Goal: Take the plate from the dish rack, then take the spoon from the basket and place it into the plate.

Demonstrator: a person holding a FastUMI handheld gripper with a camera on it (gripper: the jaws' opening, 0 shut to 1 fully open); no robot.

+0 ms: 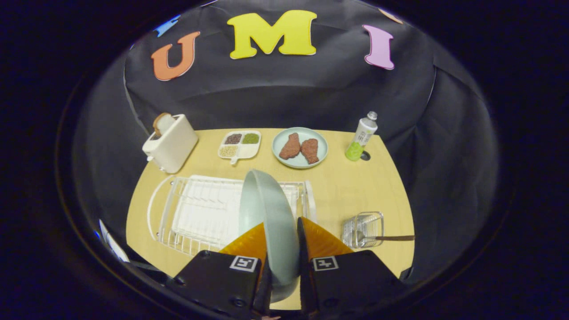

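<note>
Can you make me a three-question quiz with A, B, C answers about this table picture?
1. Where is the spoon?
A. In the wire basket beside the dish rack
B. On the plate with the meat
C. Inside the toaster

2. How many pieces of meat lie on the round plate at the back?
A. One
B. Two
C. Four

3. What are the tongs doing?
A. Hanging open over the bottle
B. Shut on the plate
C. Shut on the spoon

Answers:
1. A, its bowl sits in the basket and its handle sticks out sideways.
2. B, two brown pieces lie side by side.
3. B, the pale green plate stands on edge between both fingers, over the rack.
</note>
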